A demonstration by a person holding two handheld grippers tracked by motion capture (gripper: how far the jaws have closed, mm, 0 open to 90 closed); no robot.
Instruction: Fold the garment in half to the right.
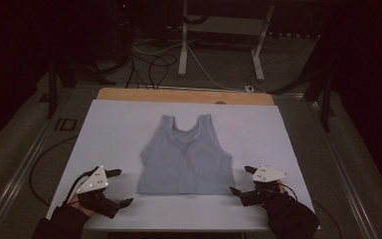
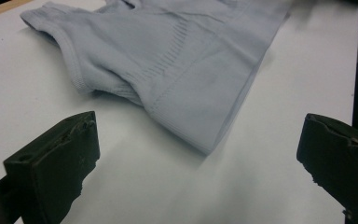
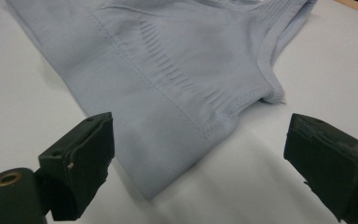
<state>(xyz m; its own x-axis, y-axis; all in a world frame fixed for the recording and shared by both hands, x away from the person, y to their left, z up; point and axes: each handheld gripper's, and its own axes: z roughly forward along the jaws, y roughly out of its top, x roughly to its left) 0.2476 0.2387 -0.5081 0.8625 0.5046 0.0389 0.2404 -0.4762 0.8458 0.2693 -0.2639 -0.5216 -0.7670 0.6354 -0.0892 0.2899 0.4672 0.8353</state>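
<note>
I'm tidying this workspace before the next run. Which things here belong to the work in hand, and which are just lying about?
In use:
pale blue ribbed tank top
left gripper, open
right gripper, open
white table sheet

Lying about:
black floor cables
white desk frame

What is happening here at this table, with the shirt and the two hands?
A person holds a gripping tool in each hand at a white table. A light blue sleeveless top lies flat in the middle, straps toward the far edge. The left tool and the right tool sit beside the top's two bottom corners, both with jaws open and nothing between them. Neither touches the cloth yet.
</note>
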